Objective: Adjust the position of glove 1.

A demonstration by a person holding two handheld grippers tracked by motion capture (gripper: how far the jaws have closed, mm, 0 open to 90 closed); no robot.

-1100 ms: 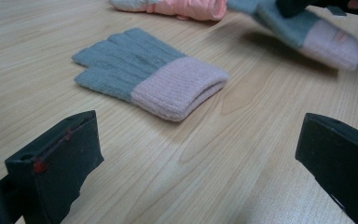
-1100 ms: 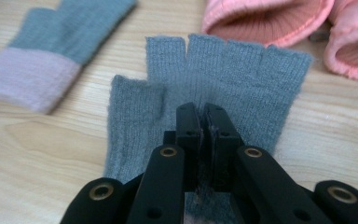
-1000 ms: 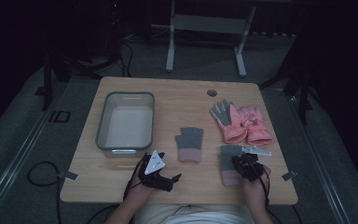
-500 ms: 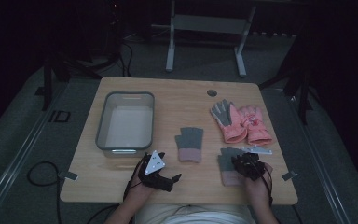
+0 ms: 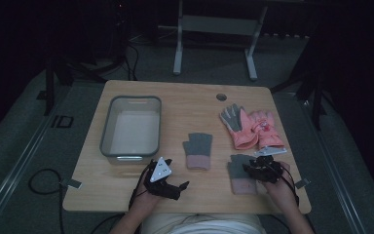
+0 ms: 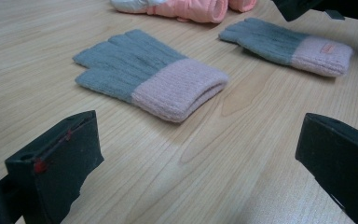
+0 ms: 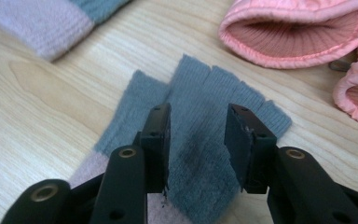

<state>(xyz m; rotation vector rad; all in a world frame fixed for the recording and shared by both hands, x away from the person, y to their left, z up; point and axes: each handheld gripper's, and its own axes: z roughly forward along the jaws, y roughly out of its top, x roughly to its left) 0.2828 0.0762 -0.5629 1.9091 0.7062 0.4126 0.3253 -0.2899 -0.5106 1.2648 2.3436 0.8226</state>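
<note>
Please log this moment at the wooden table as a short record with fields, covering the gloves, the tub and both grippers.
surface: light wooden table
container: clear plastic tub, far left
glove under right gripper: grey knitted glove with pink cuff, lying flat
second knitted glove: matching grey and pink glove, table centre
padded gloves: pink padded pair, far right
right gripper: jaws just opening, poised over the glove, pads not pressing
left gripper: open, over bare wood

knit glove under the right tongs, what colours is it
Grey fingers with a pale pink cuff: the knit glove shows best in the right gripper view.
</note>
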